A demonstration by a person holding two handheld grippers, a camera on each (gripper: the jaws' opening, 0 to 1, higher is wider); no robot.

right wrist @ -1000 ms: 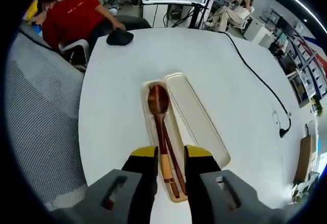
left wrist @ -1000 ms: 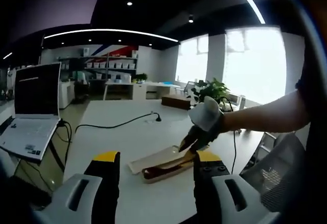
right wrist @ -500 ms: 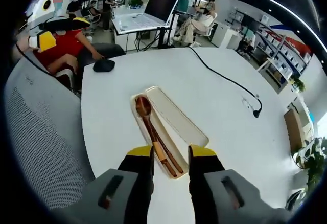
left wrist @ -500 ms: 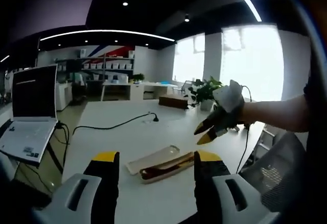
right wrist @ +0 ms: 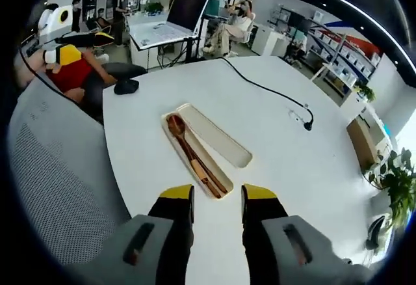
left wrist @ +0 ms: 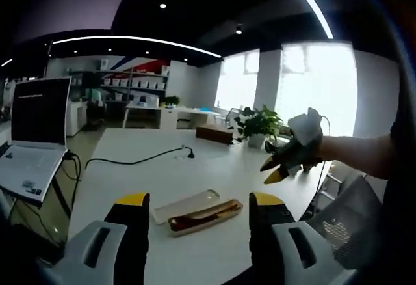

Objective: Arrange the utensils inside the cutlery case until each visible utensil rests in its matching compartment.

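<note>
An open beige cutlery case (right wrist: 170, 143) lies on the white table (right wrist: 273, 142), its lid (right wrist: 218, 138) beside the tray. A dark wooden spoon (right wrist: 176, 126) and chopsticks (right wrist: 207, 171) lie lengthwise in the tray. My right gripper (right wrist: 216, 202) hovers open above the near end of the case, nothing between its jaws. In the left gripper view the case (left wrist: 207, 212) sits between and beyond my open left gripper (left wrist: 199, 217). The right gripper (left wrist: 281, 166), in a gloved hand, hangs high to the right of it. Far left in the right gripper view is the left gripper (right wrist: 78, 44).
A black cable (right wrist: 266, 90) runs across the table's far part, and a black mouse (right wrist: 127, 86) lies near its left edge. A laptop (left wrist: 29, 135) stands on a side desk. A grey mesh chair (right wrist: 52, 168) borders the table. A potted plant (left wrist: 259, 123) stands at the far end.
My right gripper has risen and drawn back from the case, its jaws a little wider. Spoon and chopsticks stay in the tray. The left view has shifted slightly.
</note>
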